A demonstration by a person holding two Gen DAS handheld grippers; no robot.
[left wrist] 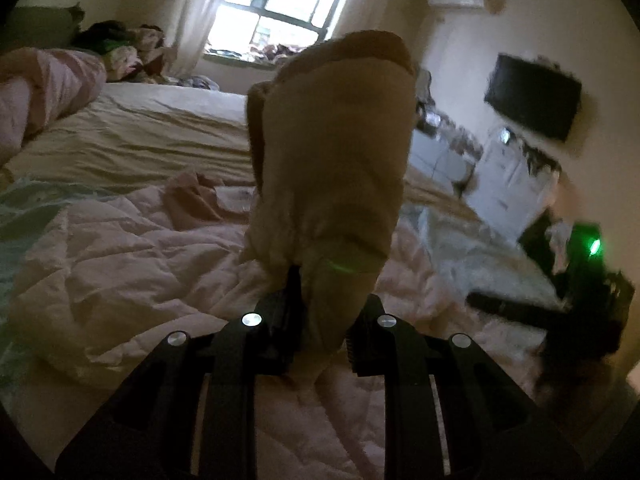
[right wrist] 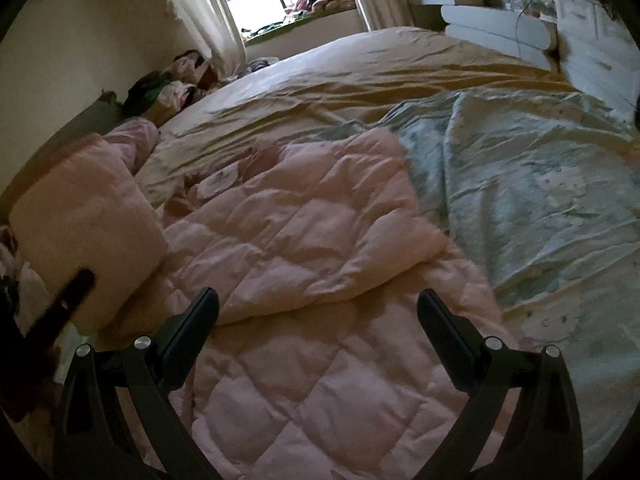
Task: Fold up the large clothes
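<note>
A pink quilted coat (right wrist: 312, 240) lies spread on the bed, its upper part folded over. My left gripper (left wrist: 320, 320) is shut on a pink sleeve (left wrist: 336, 152) of the coat and lifts it up in front of the camera; the sleeve also shows at the left of the right wrist view (right wrist: 88, 224). My right gripper (right wrist: 318, 320) is open and empty, hovering just above the coat's lower quilted part. In the left wrist view the right gripper (left wrist: 580, 300) shows blurred at the right with a green light.
A pale green patterned sheet (right wrist: 532, 184) lies right of the coat over a tan bedsheet (right wrist: 320, 84). A pink rolled duvet (left wrist: 44, 88) and a clothes pile (left wrist: 120, 48) sit at the bed's far left. White furniture (right wrist: 500, 20) stands right, a window (left wrist: 276, 0) ahead.
</note>
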